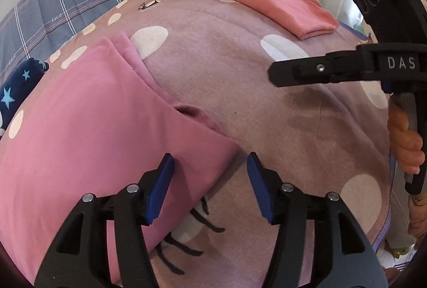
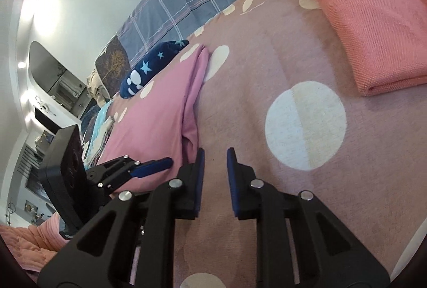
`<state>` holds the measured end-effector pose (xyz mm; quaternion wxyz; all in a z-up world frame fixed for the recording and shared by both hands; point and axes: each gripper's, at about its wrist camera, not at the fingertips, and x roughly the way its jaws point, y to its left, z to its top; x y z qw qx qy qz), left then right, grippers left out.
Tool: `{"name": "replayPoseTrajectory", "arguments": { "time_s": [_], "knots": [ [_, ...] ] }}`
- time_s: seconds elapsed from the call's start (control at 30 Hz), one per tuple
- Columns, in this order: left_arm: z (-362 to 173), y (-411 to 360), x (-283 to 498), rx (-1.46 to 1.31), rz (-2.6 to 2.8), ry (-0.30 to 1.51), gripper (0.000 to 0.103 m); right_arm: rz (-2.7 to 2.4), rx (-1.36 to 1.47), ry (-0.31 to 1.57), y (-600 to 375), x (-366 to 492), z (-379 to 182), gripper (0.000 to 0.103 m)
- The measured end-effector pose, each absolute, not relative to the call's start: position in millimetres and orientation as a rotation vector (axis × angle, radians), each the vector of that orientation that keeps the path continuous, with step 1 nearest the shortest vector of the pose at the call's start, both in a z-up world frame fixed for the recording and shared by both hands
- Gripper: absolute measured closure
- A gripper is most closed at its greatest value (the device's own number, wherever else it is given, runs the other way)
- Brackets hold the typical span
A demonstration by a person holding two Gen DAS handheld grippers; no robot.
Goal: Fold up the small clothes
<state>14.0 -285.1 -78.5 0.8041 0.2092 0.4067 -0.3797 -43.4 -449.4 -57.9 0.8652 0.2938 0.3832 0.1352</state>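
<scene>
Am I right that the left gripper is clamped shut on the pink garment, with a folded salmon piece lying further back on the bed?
Not quite. The left gripper is open, its pads apart above the pink garment's corner, gripping nothing, as the left wrist view shows. The folded salmon piece does lie further back on the bed.

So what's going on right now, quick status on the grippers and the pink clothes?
Left gripper open, empty, over pink garment's corner. Right gripper narrowly open, empty, over blanket. Salmon garment already folded. Nothing in the way.
</scene>
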Motion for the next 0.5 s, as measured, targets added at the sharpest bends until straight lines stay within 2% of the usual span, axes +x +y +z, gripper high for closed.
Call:
{"name": "replayPoseTrajectory", "arguments": {
  "time_s": [0.07, 0.23, 0.3, 0.5],
  "knots": [
    [-79.2, -288.6, 16.2, 0.436, -0.803, 0.871, 0.046, 0.298, 0.597, 0.809, -446.9, -37.7, -57.6, 0.082],
    [-81.6, -292.1, 14.9, 0.436, -0.812, 0.817, 0.079, 0.33, 0.586, 0.825, -443.9, -9.8, -51.4, 0.081],
    [-81.2, -290.4, 14.7, 0.409, -0.828, 0.827, 0.085, 0.35, 0.581, 0.836, -442.8, 9.4, -46.1, 0.079],
    [-82.1, -290.3, 15.1, 0.378, -0.84, 0.834, 0.085, 0.367, 0.561, 0.913, -433.7, 99.5, -36.5, 0.078]
  ]
}}
